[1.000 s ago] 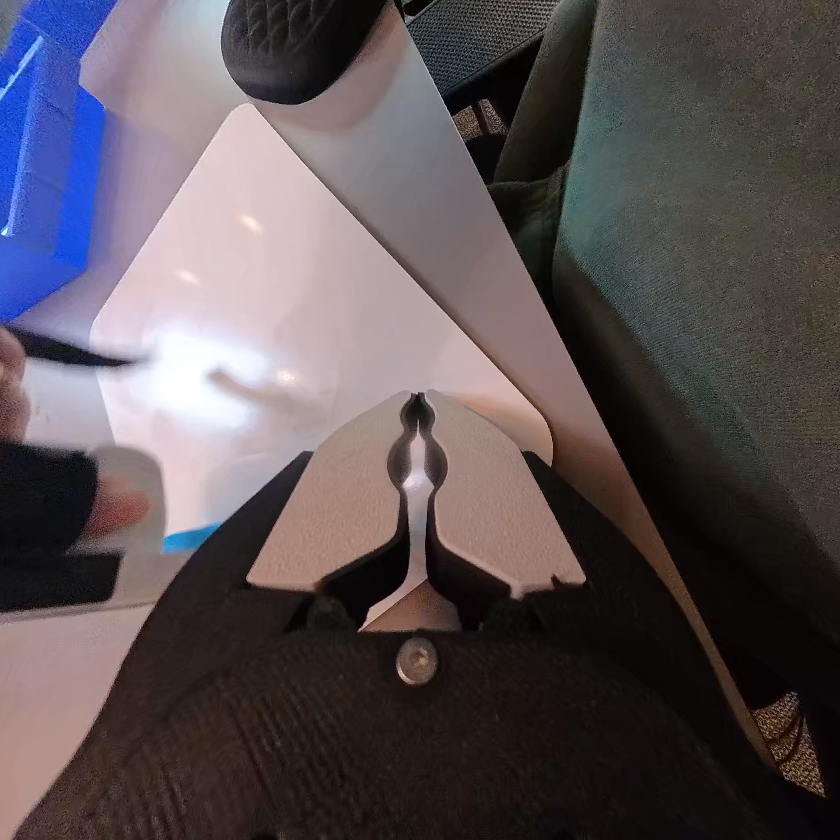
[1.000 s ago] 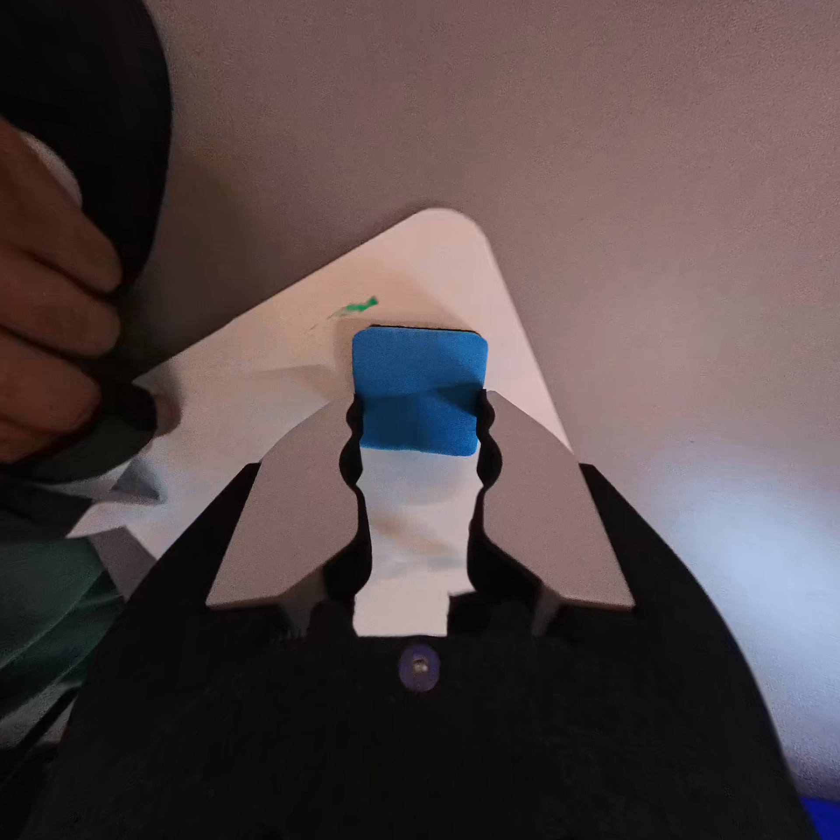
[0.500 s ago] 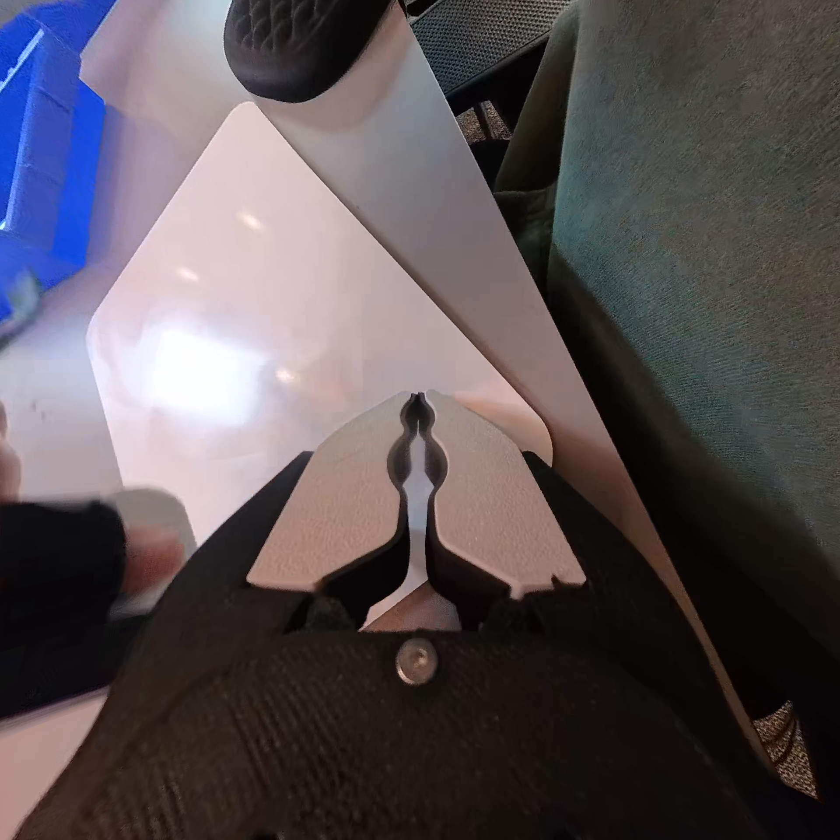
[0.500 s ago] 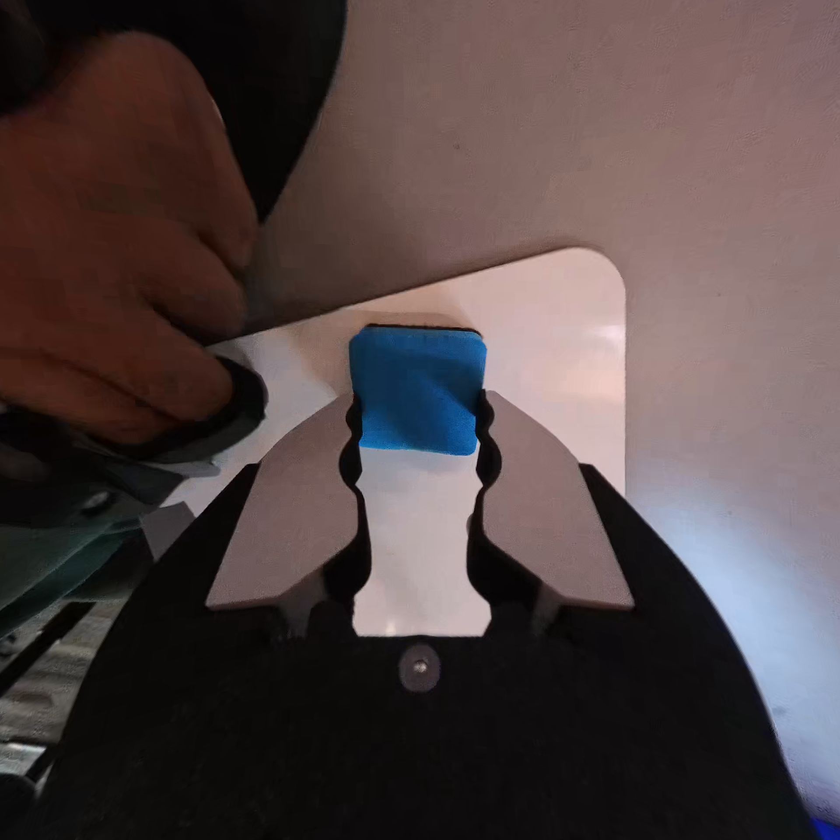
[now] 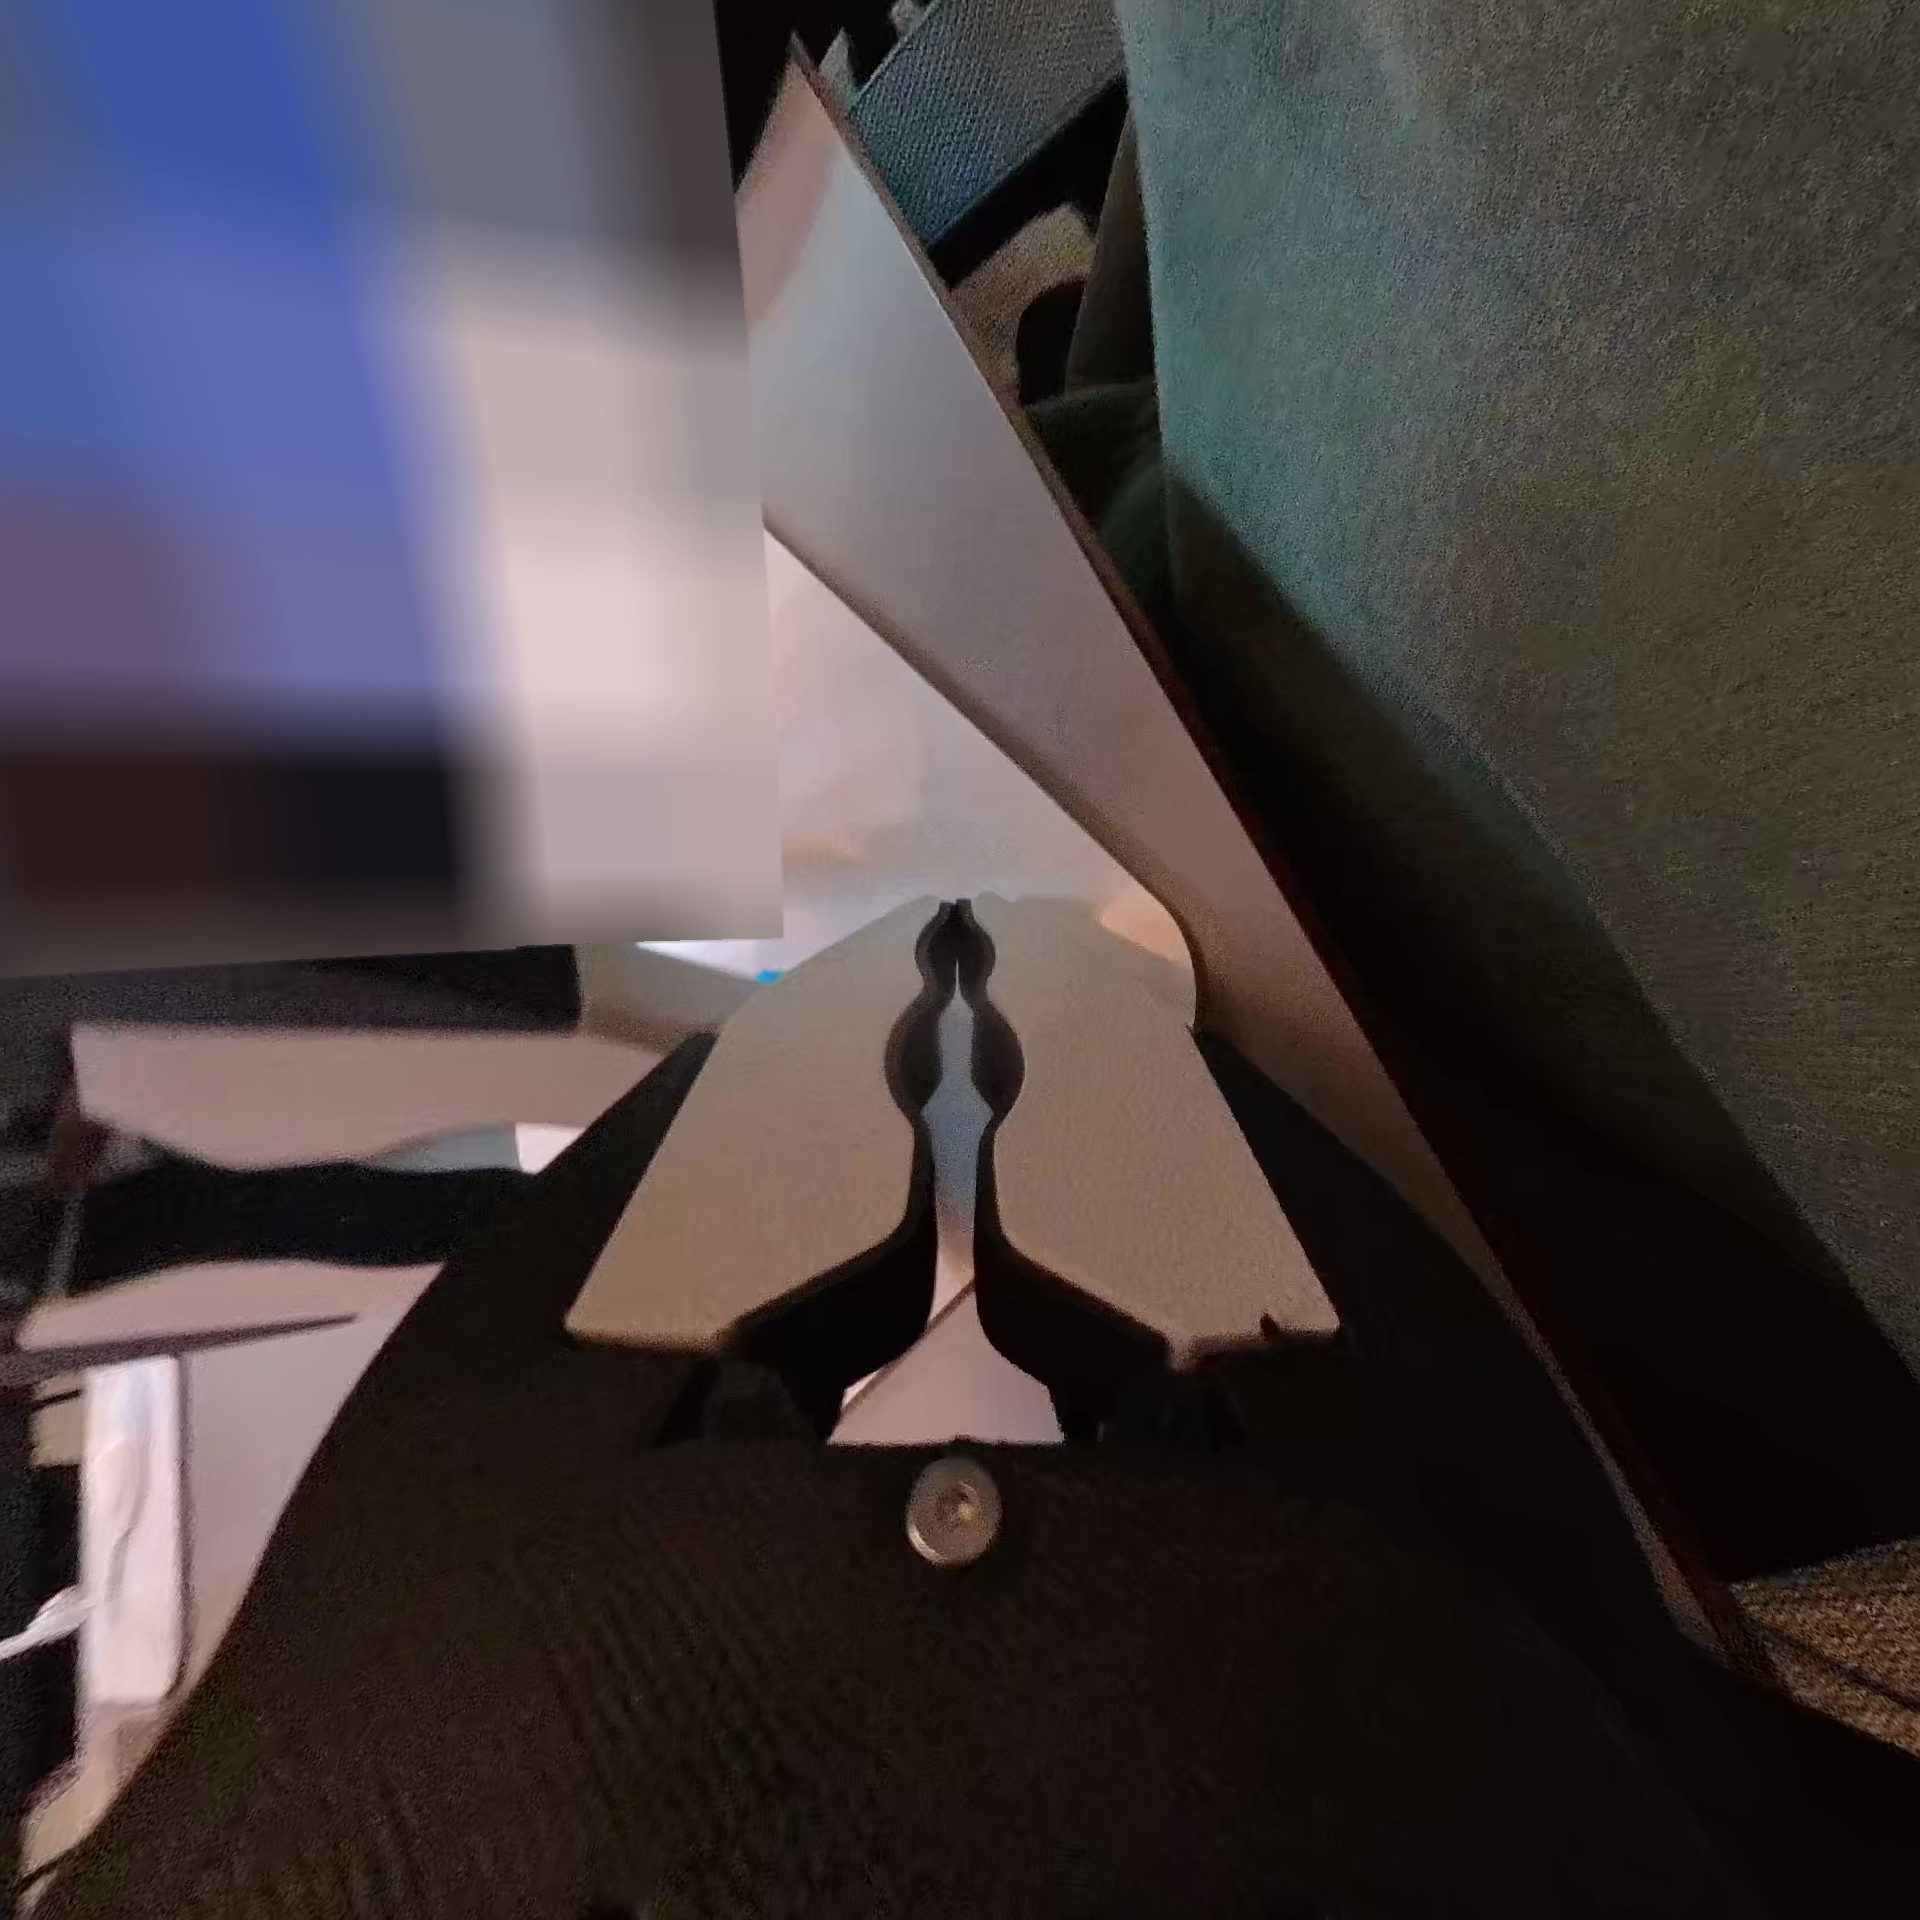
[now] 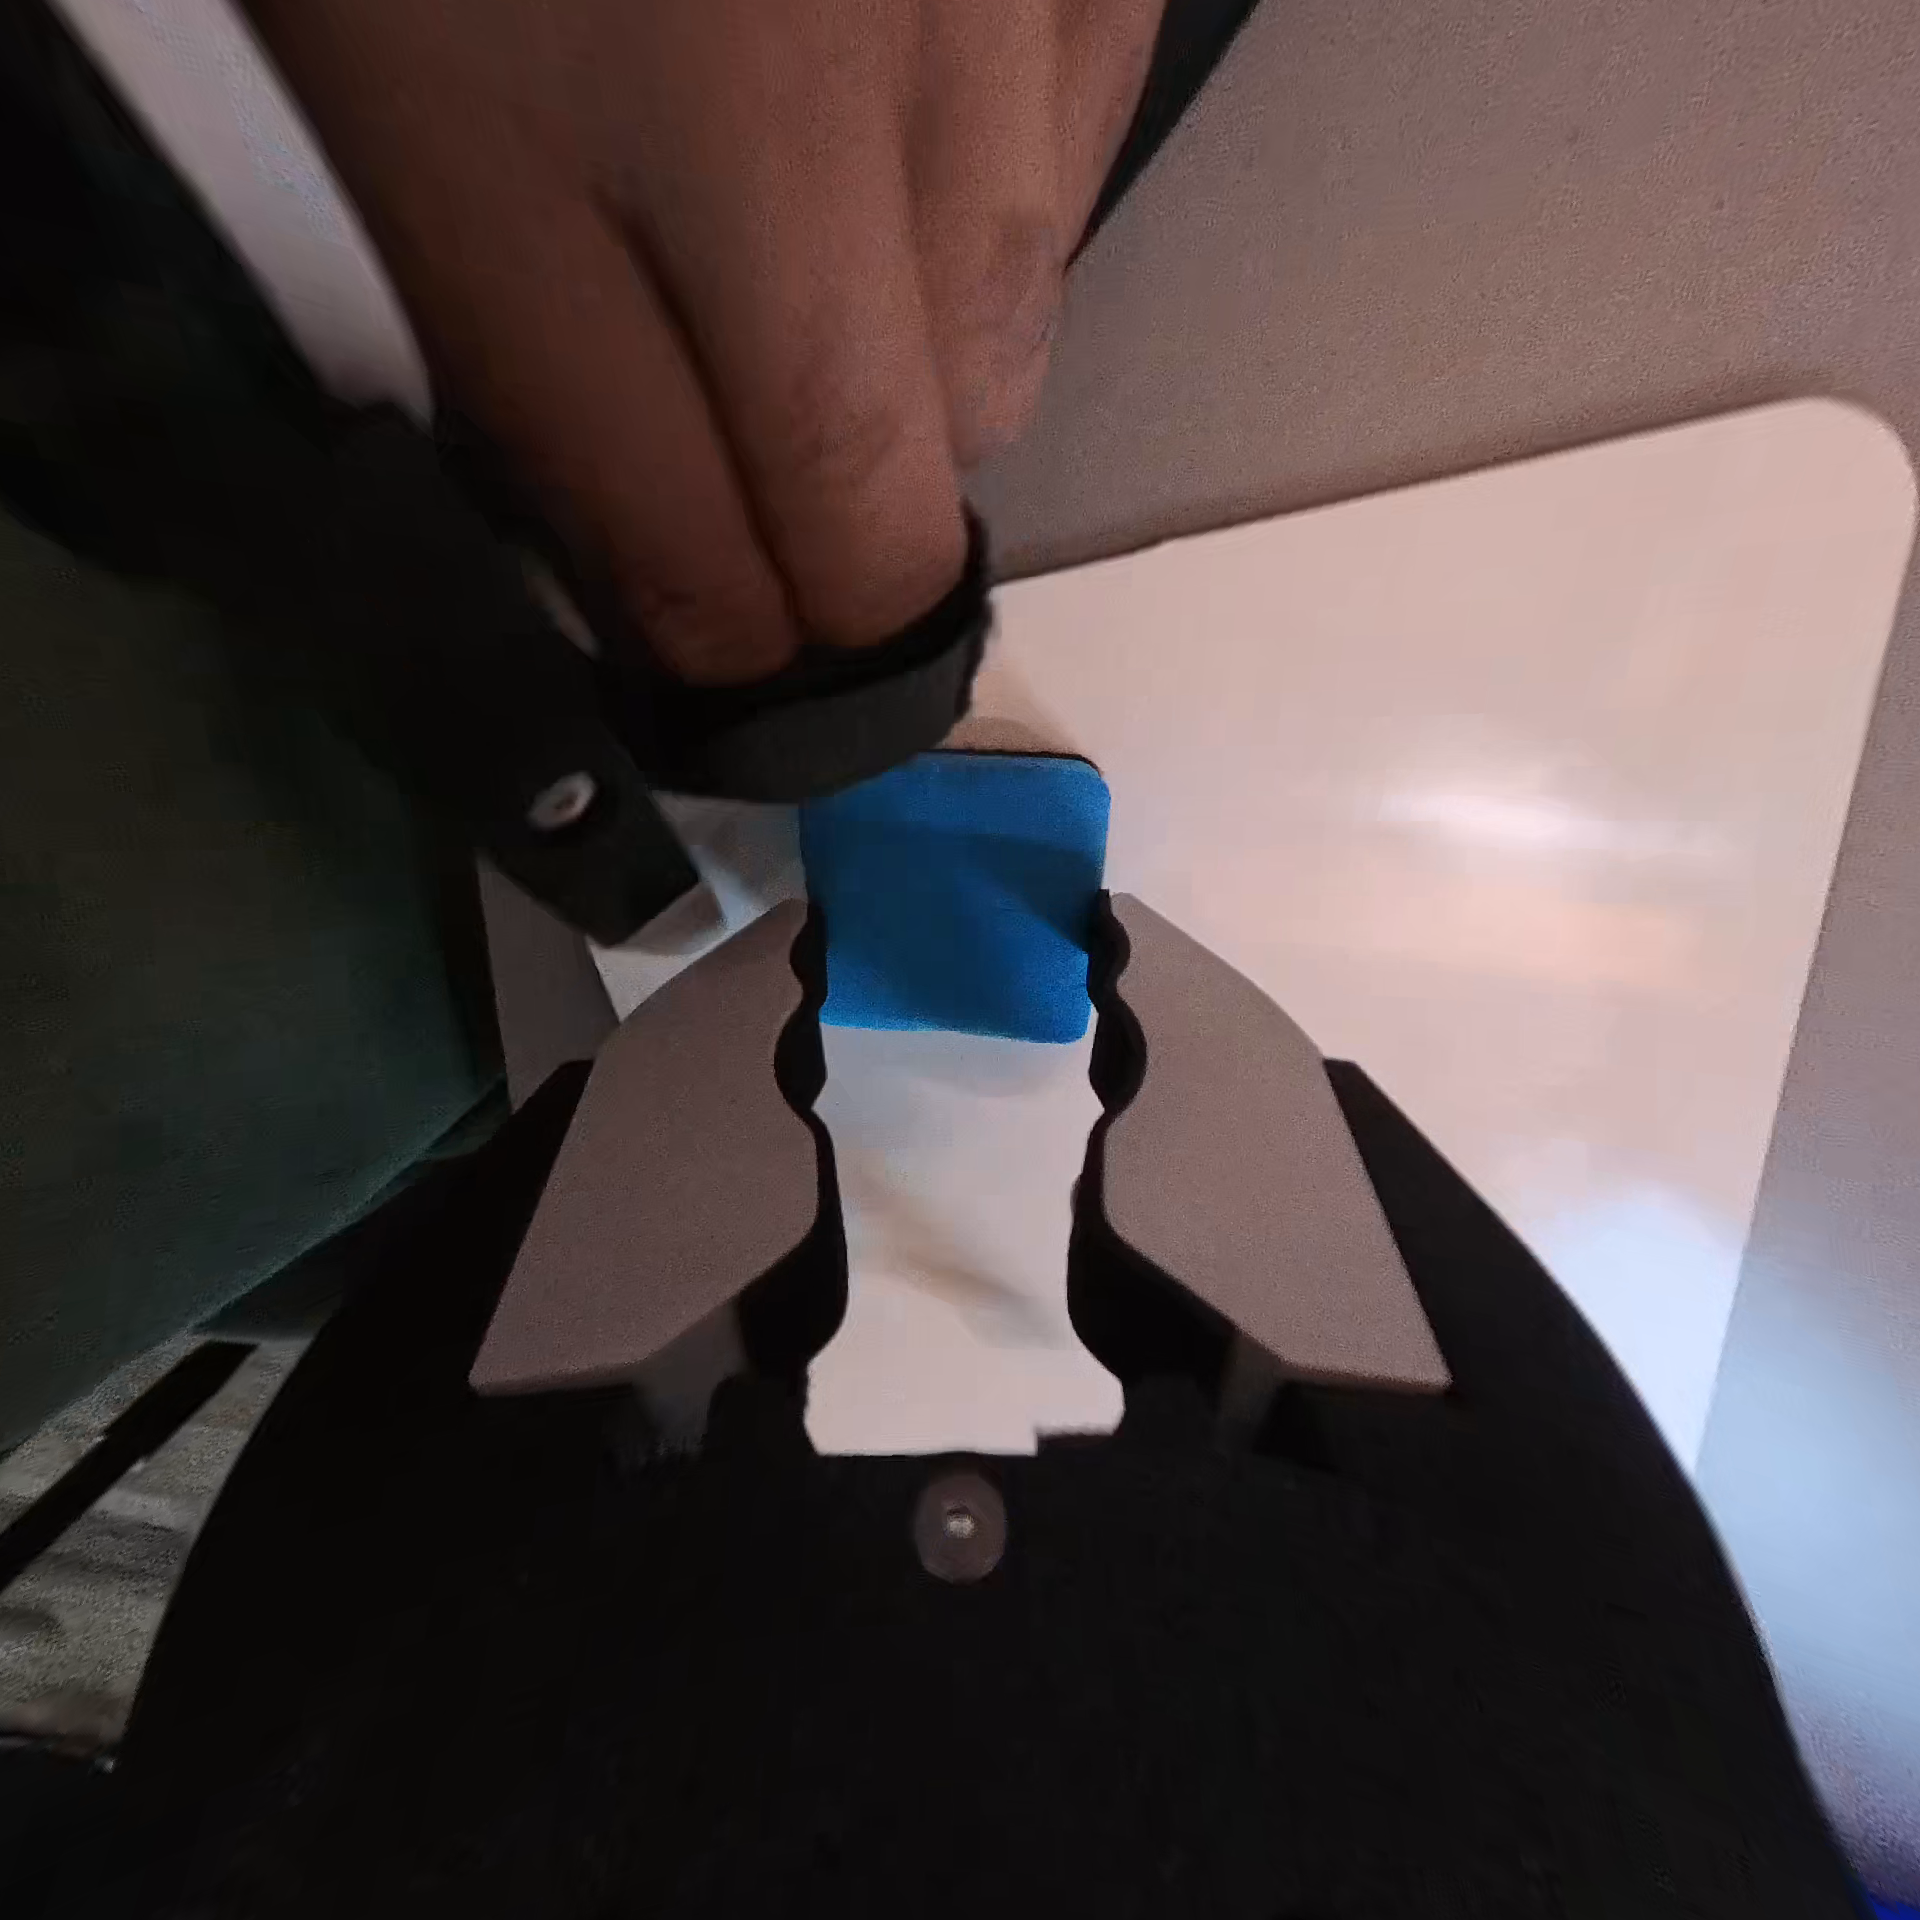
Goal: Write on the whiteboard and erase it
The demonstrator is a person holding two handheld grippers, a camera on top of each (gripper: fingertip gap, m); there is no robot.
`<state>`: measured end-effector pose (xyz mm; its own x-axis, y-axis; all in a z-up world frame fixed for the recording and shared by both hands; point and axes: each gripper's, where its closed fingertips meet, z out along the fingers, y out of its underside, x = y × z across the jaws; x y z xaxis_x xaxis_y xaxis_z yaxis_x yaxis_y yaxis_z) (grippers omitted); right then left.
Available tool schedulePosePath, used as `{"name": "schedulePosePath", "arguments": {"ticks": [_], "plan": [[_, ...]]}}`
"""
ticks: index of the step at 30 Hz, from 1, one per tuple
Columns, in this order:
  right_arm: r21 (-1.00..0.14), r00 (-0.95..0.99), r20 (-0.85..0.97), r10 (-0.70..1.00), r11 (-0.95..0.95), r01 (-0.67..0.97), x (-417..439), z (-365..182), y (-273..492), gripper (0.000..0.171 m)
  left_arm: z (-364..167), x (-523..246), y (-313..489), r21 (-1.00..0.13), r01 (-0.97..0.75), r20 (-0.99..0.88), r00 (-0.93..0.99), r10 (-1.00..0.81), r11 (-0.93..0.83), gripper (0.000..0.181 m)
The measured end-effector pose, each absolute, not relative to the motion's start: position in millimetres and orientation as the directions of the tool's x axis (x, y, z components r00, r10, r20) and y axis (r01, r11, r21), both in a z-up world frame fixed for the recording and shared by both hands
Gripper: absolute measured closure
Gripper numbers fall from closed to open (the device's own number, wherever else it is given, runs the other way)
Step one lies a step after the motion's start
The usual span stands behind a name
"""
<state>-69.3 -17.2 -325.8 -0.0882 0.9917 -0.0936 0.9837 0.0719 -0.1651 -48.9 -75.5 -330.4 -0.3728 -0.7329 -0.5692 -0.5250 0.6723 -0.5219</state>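
Right wrist view: the right gripper [image 6: 956, 935] is seen clamped on a blue eraser [image 6: 951, 894], which is pressed to the whiteboard [image 6: 1455, 790] lying on a pale table [image 6: 1507, 208]. Just beyond, a person's hand [image 6: 727, 343] is curled downward over the left gripper [image 5: 957, 912], whose fingertips are brought together above the board's corner.

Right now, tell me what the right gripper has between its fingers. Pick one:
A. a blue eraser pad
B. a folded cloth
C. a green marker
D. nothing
A: in the right wrist view the right gripper is clamped on the blue eraser pad, over the whiteboard.
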Motion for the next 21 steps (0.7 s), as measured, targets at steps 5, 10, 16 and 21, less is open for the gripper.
{"name": "schedulePosePath", "arguments": {"ticks": [5,10,16,21], "plan": [[-0.247,0.041,-0.052,0.998,-0.052,0.968,-101.9,-325.8,49.4,0.122,-330.5,-53.3,-74.9,-0.529,-0.538,-0.568,-0.35,-0.745,0.656,0.181],[-0.21,0.349,-0.019,0.937,-0.345,0.915,-18.5,-325.1,124.1,0.122,-330.8,-53.7,-72.4,-0.571,-0.557,-0.514,-0.331,-0.791,0.604,0.181],[-0.188,0.711,-0.027,0.703,-0.702,0.687,147.4,-323.1,137.5,0.122,-330.9,-53.7,-72.9,-0.594,-0.566,-0.474,-0.326,-0.817,0.571,0.181],[-0.207,0.706,-0.073,0.704,-0.703,0.68,162.3,-323.3,86.3,0.121,-331.1,-52.7,-70.1,-0.616,-0.586,-0.432,-0.307,-0.848,0.526,0.181]]}}
